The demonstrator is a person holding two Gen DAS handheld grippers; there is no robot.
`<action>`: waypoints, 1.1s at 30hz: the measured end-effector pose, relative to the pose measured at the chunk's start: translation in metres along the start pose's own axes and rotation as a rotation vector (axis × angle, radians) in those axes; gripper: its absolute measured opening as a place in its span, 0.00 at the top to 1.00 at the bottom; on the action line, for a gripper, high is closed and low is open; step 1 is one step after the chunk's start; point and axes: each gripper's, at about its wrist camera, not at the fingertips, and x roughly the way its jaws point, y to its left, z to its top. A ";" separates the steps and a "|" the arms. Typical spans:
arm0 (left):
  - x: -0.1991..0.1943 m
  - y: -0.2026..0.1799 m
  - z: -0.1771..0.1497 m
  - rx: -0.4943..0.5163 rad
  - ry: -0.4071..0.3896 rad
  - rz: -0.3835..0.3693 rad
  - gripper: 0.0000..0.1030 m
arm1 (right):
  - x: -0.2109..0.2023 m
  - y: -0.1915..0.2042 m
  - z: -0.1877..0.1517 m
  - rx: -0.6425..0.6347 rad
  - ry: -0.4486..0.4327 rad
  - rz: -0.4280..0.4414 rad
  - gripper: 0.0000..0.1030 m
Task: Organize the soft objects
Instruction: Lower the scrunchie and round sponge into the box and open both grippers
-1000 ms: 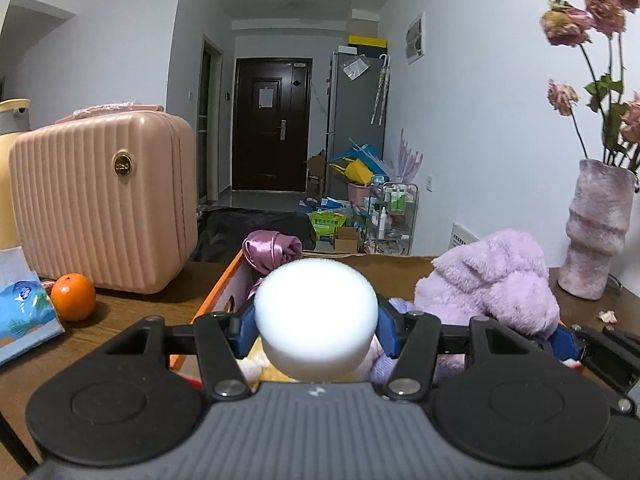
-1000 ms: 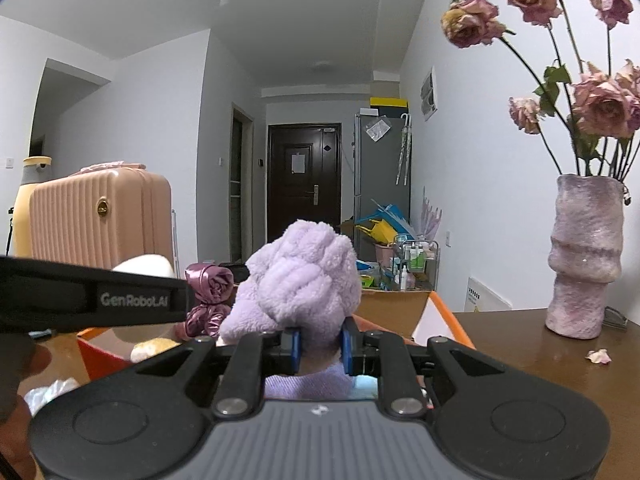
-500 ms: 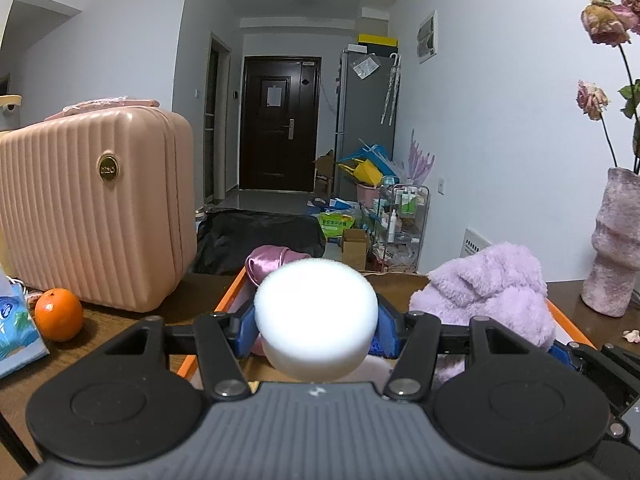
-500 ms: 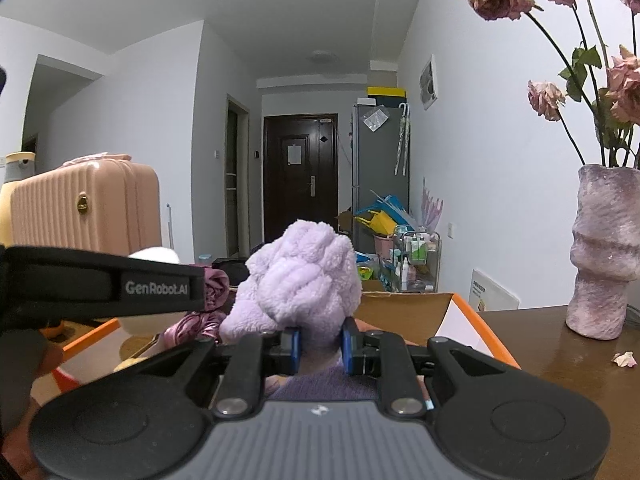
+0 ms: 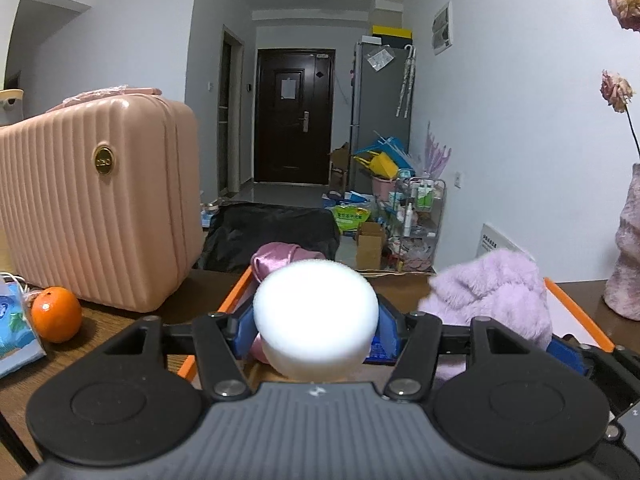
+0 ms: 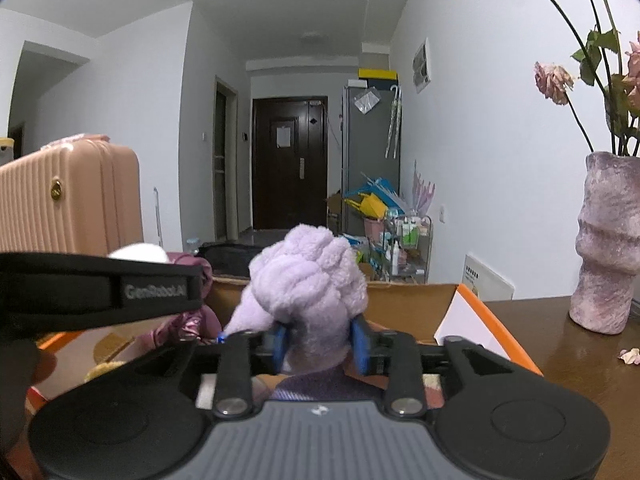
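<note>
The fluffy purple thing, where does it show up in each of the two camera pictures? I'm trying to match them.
Left wrist view: the fluffy purple thing sits at lower right, over the orange-edged box, beside the white sponge held in the left gripper.
Right wrist view: it fills the lower centre, clamped in the right gripper.
Shared landmark: the dark door.

You hold a white foam ball [image 5: 316, 316], round and smooth, in the lower middle of the left wrist view, pressed between the blue pads [image 5: 245, 330]. In the right wrist view a fluffy lilac plush [image 6: 308, 284] stands upright at the centre, squeezed between the blue pads [image 6: 279, 342]. Behind, at left centre, a shiny pink satin bundle [image 6: 192, 320] lies in the orange-edged box [image 6: 492, 332].
</note>
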 end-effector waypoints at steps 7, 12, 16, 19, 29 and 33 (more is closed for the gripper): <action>-0.009 0.002 0.000 -0.017 -0.044 0.064 0.00 | -0.007 -0.005 0.001 0.023 -0.031 -0.031 0.13; -0.007 0.001 0.002 -0.011 -0.048 0.086 0.00 | -0.007 -0.004 0.000 0.011 -0.029 -0.067 0.00; -0.007 0.004 0.003 -0.021 -0.050 0.086 0.00 | -0.007 -0.005 0.000 0.019 -0.027 -0.060 0.00; -0.006 0.007 0.002 -0.030 -0.041 0.081 0.00 | -0.007 -0.006 0.000 0.022 -0.026 -0.061 0.00; -0.018 0.009 -0.002 -0.031 -0.041 0.079 0.00 | -0.021 -0.008 -0.003 0.007 -0.045 -0.061 0.00; -0.028 0.011 -0.006 -0.037 -0.036 0.071 0.00 | -0.031 -0.008 -0.005 0.002 -0.057 -0.062 0.00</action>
